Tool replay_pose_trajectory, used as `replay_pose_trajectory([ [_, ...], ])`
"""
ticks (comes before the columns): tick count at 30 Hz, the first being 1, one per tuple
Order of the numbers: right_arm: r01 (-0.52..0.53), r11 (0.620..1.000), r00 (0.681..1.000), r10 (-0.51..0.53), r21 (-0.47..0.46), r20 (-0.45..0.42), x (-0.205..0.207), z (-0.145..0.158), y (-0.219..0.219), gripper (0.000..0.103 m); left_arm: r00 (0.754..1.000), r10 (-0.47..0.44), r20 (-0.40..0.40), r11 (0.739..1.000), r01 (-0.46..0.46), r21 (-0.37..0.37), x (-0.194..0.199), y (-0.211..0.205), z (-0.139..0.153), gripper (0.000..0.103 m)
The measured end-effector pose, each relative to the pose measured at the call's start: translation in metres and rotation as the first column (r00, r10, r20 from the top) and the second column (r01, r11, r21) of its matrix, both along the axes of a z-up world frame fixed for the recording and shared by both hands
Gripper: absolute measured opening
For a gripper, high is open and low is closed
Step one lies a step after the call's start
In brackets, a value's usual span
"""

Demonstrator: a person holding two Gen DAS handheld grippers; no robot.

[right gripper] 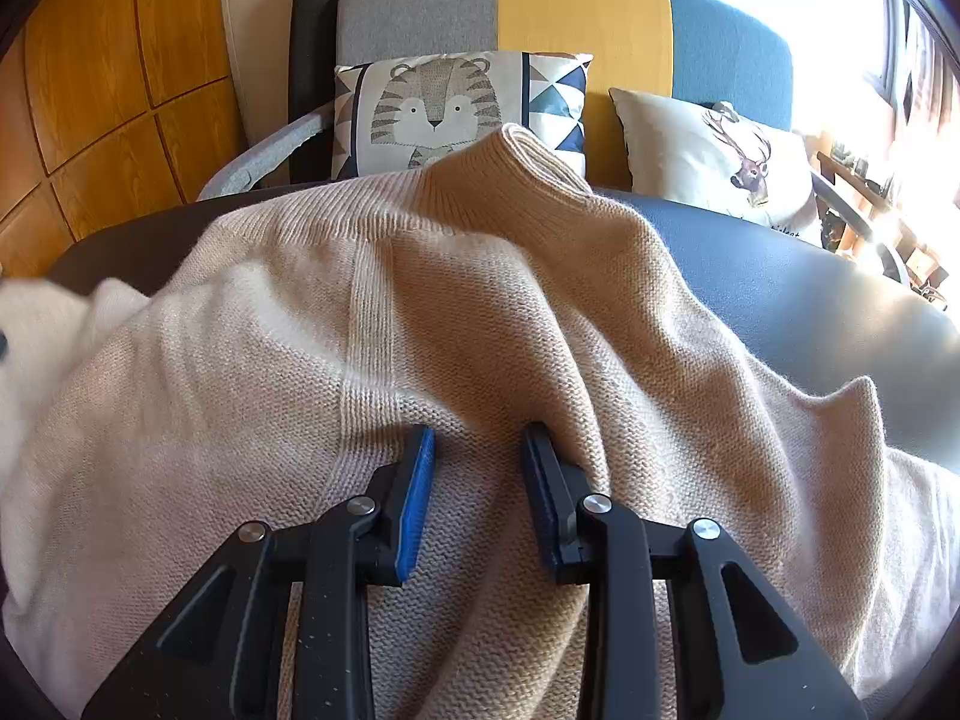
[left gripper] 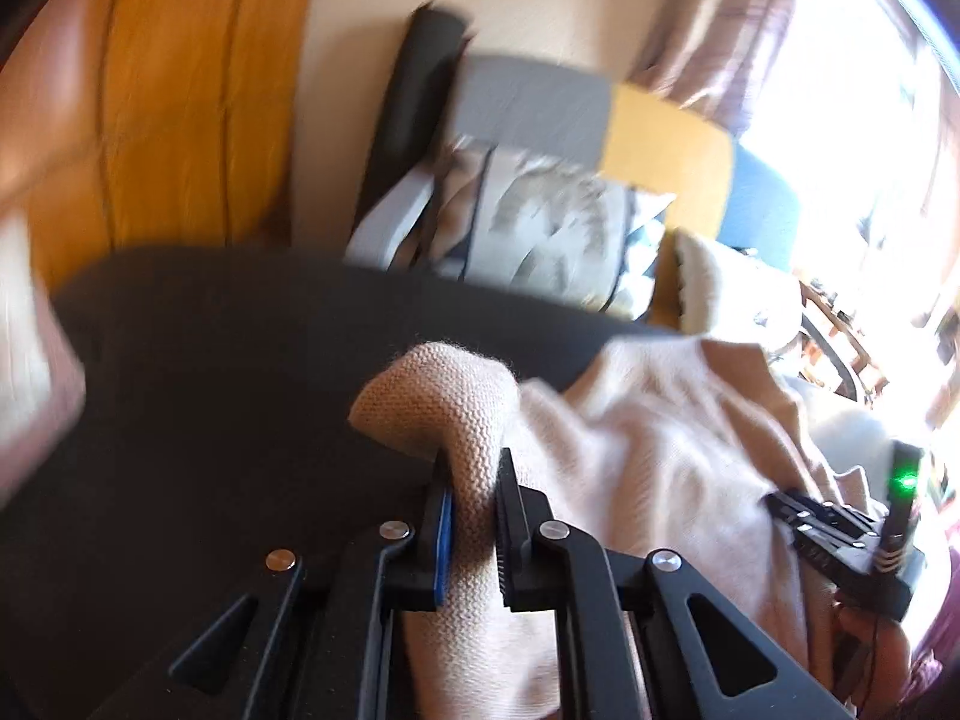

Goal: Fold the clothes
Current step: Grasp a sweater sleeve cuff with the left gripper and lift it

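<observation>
On the dark desk (right gripper: 810, 300) before a cushioned sofa, the beige sweater (right gripper: 480, 312) lies rumpled, apparently only part-folded, the left claw (left gripper: 471, 498) pinching a bunched edge while the right claw (right gripper: 477, 450) rests spread on it.

Your sweater (right gripper: 420, 312) lies spread on the tabletop (right gripper: 810, 300), collar toward the sofa (right gripper: 540, 6) behind, where two cushions (right gripper: 444, 111) sit side by side; your left claw (left gripper: 471, 480) pinches a fold left of your right claw (right gripper: 477, 450).
</observation>
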State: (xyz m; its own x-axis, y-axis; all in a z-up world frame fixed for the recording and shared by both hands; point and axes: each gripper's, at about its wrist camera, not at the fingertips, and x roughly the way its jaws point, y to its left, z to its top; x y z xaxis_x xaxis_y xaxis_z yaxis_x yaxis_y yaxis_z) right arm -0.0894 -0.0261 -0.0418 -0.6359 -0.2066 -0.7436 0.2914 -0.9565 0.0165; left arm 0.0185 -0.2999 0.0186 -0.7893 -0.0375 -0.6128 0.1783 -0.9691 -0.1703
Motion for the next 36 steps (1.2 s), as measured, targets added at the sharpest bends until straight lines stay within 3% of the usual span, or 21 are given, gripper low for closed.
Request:
replay_pose_trajectory([
  [3, 0.0, 1.0, 1.0, 0.0, 0.003, -0.003, 0.0, 0.0, 0.0, 0.033, 0.994, -0.104, -0.041, 0.993, 0.101, -0.066, -0.006, 0.035, 0.023, 0.01],
  [6, 0.0, 1.0, 1.0, 0.0, -0.005, -0.003, 0.0, 0.001, 0.002, 0.033, 0.966, -0.255, -0.038, 0.964, 0.25, -0.092, -0.024, 0.082, 0.031, 0.01],
  [9, 0.004, 0.999, 1.0, -0.004, -0.037, 0.003, -0.001, 0.001, 0.006, 0.033, 0.921, -0.389, 0.005, 0.917, 0.387, -0.095, -0.036, 0.139, 0.019, 0.01],
  [12, 0.008, 0.997, 1.0, -0.008, -0.07, 0.01, -0.003, 0.001, 0.01, 0.033, 0.896, -0.435, 0.086, 0.893, 0.442, -0.089, -0.048, 0.179, -0.008, 0.01],
  [16, 0.014, 0.993, 1.0, -0.012, -0.114, 0.019, -0.005, 0.001, 0.016, 0.032, 0.888, -0.429, 0.167, 0.903, 0.423, 0.071, -0.05, 0.183, -0.041, 0.012],
  [18, 0.018, 0.991, 1.0, -0.015, -0.135, 0.023, -0.006, 0.001, 0.019, 0.032, 0.881, -0.45, 0.145, 0.889, 0.426, 0.167, -0.039, 0.174, -0.044, 0.017],
  [21, 0.022, 0.986, 0.999, -0.018, -0.168, 0.03, -0.008, 0.001, 0.023, 0.032, 0.869, -0.489, 0.08, 0.86, 0.465, 0.211, -0.02, 0.157, -0.036, 0.019],
  [23, 0.023, 0.984, 0.999, -0.018, -0.176, 0.031, -0.008, 0.001, 0.024, 0.032, 0.876, -0.481, 0.039, 0.862, 0.464, 0.206, -0.014, 0.147, -0.032, 0.019],
  [26, 0.023, 0.983, 0.999, -0.018, -0.18, 0.032, -0.008, 0.001, 0.025, 0.032, 0.922, -0.388, 0.006, 0.899, 0.377, 0.223, -0.019, 0.116, -0.027, 0.021],
  [27, 0.023, 0.984, 0.999, -0.018, -0.179, 0.031, -0.008, 0.001, 0.024, 0.032, 0.941, -0.338, 0.025, 0.911, 0.321, 0.258, -0.032, 0.1, -0.029, 0.021],
  [29, 0.023, 0.984, 0.999, -0.018, -0.177, 0.03, -0.008, 0.001, 0.024, 0.033, 0.967, -0.242, 0.081, 0.907, 0.196, 0.372, -0.062, 0.065, -0.038, 0.021],
  [32, 0.023, 0.983, 0.999, -0.018, -0.18, 0.03, -0.008, 0.001, 0.024, 0.033, 0.967, -0.163, 0.195, 0.838, 0.032, 0.544, -0.086, 0.025, -0.055, 0.021],
  [33, 0.023, 0.984, 0.999, -0.018, -0.178, 0.03, -0.008, 0.001, 0.024, 0.033, 0.956, -0.173, 0.236, 0.803, -0.001, 0.596, -0.092, 0.019, -0.062, 0.021],
  [36, 0.023, 0.984, 0.999, -0.018, -0.174, 0.029, -0.008, 0.001, 0.024, 0.033, 0.936, -0.221, 0.273, 0.663, -0.061, 0.746, -0.101, 0.009, -0.083, 0.021],
])
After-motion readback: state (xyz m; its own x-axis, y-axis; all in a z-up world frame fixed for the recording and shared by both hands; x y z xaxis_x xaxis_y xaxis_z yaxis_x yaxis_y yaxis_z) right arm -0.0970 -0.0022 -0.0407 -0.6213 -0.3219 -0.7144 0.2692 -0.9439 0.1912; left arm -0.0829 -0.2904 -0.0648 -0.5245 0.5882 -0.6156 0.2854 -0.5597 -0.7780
